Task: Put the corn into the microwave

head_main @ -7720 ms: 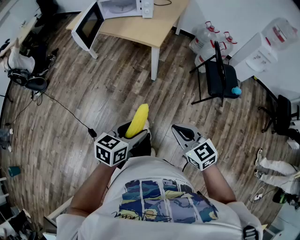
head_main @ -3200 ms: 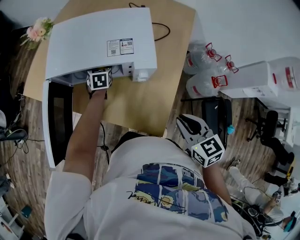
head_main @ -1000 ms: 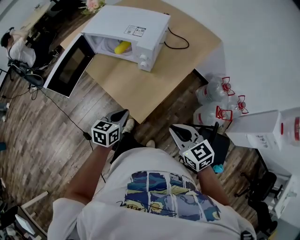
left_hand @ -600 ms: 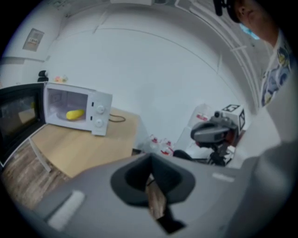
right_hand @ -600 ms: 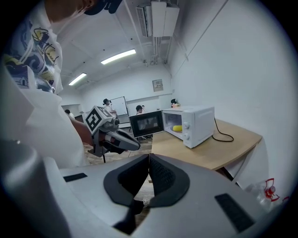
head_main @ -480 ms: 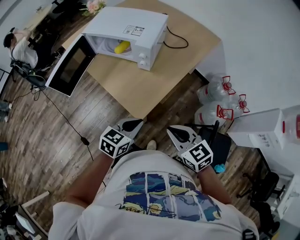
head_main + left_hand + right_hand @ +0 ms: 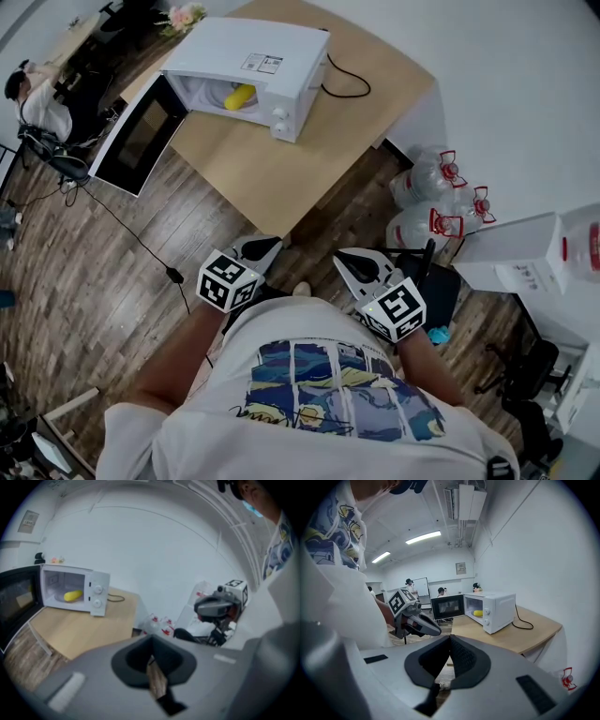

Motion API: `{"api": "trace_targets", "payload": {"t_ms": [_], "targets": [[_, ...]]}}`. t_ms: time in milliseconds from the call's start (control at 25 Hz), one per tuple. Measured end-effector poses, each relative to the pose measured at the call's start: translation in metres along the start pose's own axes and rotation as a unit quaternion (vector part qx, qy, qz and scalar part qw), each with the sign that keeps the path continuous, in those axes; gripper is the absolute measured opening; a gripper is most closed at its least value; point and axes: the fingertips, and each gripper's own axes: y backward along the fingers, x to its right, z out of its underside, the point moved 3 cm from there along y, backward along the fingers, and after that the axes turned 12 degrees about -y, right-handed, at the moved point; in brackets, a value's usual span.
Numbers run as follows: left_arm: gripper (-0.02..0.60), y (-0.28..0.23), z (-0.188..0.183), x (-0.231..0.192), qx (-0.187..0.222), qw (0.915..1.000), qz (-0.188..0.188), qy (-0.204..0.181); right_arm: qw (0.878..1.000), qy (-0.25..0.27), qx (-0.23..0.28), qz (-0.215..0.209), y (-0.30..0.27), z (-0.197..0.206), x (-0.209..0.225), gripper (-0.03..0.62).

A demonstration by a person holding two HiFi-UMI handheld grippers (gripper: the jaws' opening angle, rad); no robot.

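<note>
The yellow corn (image 7: 239, 96) lies inside the white microwave (image 7: 272, 42), whose door (image 7: 142, 136) hangs wide open to the left. The corn (image 7: 72, 595) also shows in the left gripper view and the corn (image 7: 478, 613) in the right gripper view, each time inside the cavity. My left gripper (image 7: 269, 246) is held close to my body, well back from the table, shut and empty. My right gripper (image 7: 352, 261) sits beside it, also shut with nothing between its jaws.
The microwave stands on a light wooden table (image 7: 281, 150) by the white wall, its black cable (image 7: 342, 80) trailing right. Water jugs (image 7: 436, 187), a black chair (image 7: 441, 281) and white boxes (image 7: 525, 262) crowd the right. A cable (image 7: 141, 239) runs over the wood floor.
My left gripper has drawn in toward the right gripper and rolled a little. The right gripper has stayed where it was. The corn rests in the microwave throughout.
</note>
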Motion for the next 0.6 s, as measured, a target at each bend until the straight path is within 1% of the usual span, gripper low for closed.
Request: {"api": "trace_targets", "payload": {"t_ms": [240,600], "targets": [[0.009,-0.0042,-0.0045,-0.0017,0.003,1.0,0.003,-0.002,1.0,0.005,-0.002,0.002,-0.0001,0.0004,0.0007,0.009],[0.009,-0.0085,-0.0011,-0.006,0.0,1.0,-0.001,0.002,1.0,-0.002,-0.003,0.006,0.0001,0.0056,0.0069,0.009]]}}
